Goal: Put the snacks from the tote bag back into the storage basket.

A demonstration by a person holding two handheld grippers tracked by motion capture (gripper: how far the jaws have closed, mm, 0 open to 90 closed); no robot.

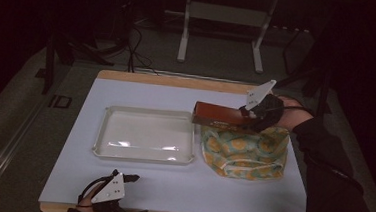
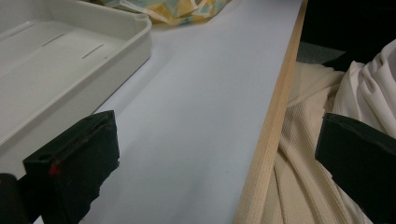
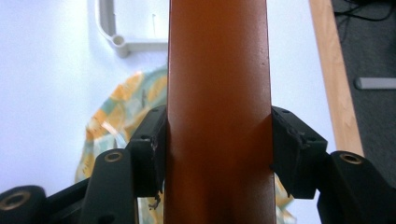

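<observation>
The right gripper (image 1: 248,115) clamps a brown box (image 1: 218,115) above the patterned pouch (image 1: 245,152), just right of the white tray (image 1: 145,114), likely its destination; the left gripper (image 1: 132,195) idles agape near the tray's front

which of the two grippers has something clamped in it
The right gripper, clamped on the long reddish-brown box above the patterned pouch; the left gripper is open and empty.

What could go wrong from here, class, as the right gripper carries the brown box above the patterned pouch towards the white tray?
1. The right gripper clamps the brown box at one end only, so the long free end might sag or twist out of the jaws.
2. Carried low, the box might catch the white tray at its rim and tip.
3. If dropped, it would probably land on the patterned pouch and slide off.
</observation>
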